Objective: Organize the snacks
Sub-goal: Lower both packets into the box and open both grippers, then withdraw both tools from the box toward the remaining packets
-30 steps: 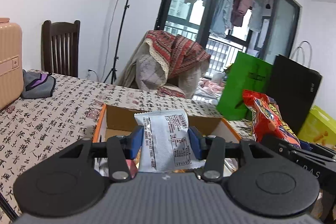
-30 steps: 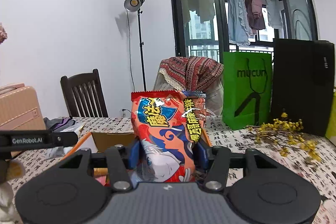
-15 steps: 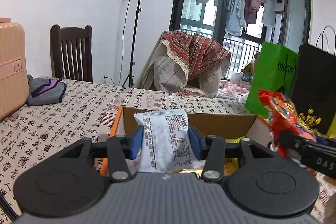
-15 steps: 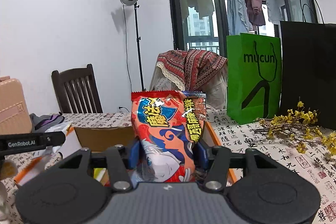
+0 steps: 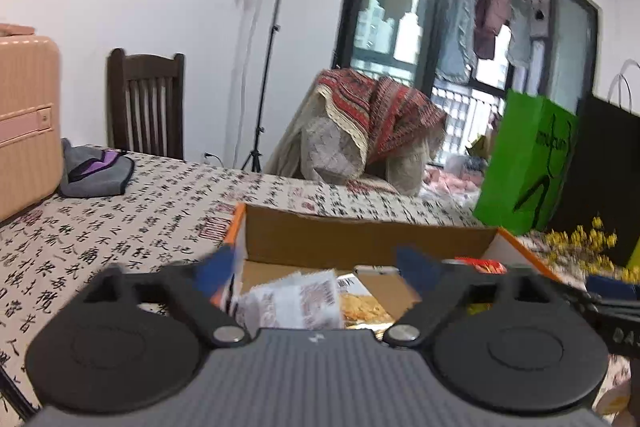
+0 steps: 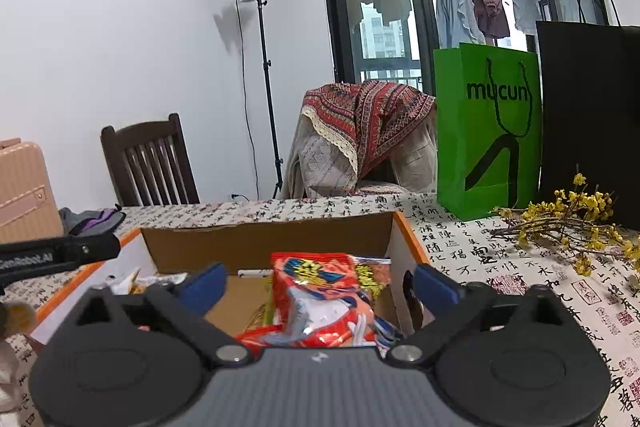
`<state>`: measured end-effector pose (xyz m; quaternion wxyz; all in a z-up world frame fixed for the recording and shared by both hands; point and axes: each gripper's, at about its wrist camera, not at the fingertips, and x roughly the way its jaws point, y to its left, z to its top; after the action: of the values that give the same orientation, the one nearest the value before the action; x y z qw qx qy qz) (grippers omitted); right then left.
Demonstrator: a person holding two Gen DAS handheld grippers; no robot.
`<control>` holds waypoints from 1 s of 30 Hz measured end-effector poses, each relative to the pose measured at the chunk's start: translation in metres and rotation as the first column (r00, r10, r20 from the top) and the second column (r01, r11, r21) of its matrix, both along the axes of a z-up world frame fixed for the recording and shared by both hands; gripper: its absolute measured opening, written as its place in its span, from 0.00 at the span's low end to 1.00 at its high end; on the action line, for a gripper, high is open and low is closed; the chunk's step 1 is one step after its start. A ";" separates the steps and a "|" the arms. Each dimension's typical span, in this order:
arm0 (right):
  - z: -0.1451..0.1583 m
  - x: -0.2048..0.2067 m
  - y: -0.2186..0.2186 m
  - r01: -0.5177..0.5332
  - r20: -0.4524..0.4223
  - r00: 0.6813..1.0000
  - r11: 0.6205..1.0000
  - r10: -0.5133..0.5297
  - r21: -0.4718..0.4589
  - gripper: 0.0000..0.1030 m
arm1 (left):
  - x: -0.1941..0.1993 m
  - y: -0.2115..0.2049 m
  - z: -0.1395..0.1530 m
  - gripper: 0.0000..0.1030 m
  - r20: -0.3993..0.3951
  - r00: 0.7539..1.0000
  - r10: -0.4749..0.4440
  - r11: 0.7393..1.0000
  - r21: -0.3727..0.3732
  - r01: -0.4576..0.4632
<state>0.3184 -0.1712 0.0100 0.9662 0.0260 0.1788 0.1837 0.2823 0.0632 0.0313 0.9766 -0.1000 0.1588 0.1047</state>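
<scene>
both tools, left and right, spread above crinkled red packet in box

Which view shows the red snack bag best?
The right wrist view: the red bag sits centred in the box between the open right gripper. The left wrist view catches only its blurred top edge.

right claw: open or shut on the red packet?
Open. The right claw has its blue pads spread clear of the red snack packet, which lies loose in the cardboard box.
</scene>
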 end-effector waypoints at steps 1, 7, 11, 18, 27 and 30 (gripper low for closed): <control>0.000 -0.001 -0.001 -0.005 0.003 1.000 1.000 0.005 0.007 1.00 | -0.003 0.001 0.001 1.00 0.018 1.000 0.017 1.000 -0.006 -0.017; 0.000 -0.002 0.002 -0.004 0.009 1.000 1.000 0.004 -0.009 1.00 | -0.003 0.006 0.005 1.00 0.019 1.000 0.024 0.999 -0.024 -0.024; 0.002 -0.003 0.001 0.001 0.012 1.000 1.000 -0.001 -0.003 1.00 | -0.003 0.006 0.005 1.00 0.018 1.000 0.024 0.999 -0.023 -0.023; 0.009 -0.003 0.000 0.008 -0.024 1.000 1.000 -0.007 0.013 1.00 | -0.006 0.003 0.009 1.00 0.029 1.000 0.011 1.000 -0.027 -0.010; 0.041 -0.025 -0.010 0.009 -0.008 1.000 1.000 -0.009 0.009 1.00 | -0.025 -0.001 0.036 1.00 0.026 1.000 -0.018 0.996 -0.084 0.020; 0.048 -0.039 -0.014 0.006 -0.004 1.000 1.000 -0.006 -0.005 1.00 | -0.035 -0.005 0.041 1.00 0.017 0.999 -0.039 0.996 -0.085 0.040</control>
<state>0.2792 -0.1853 0.0578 0.9665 0.0248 0.1813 0.1801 0.2473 0.0580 0.0724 0.9746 -0.1392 0.1573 0.0778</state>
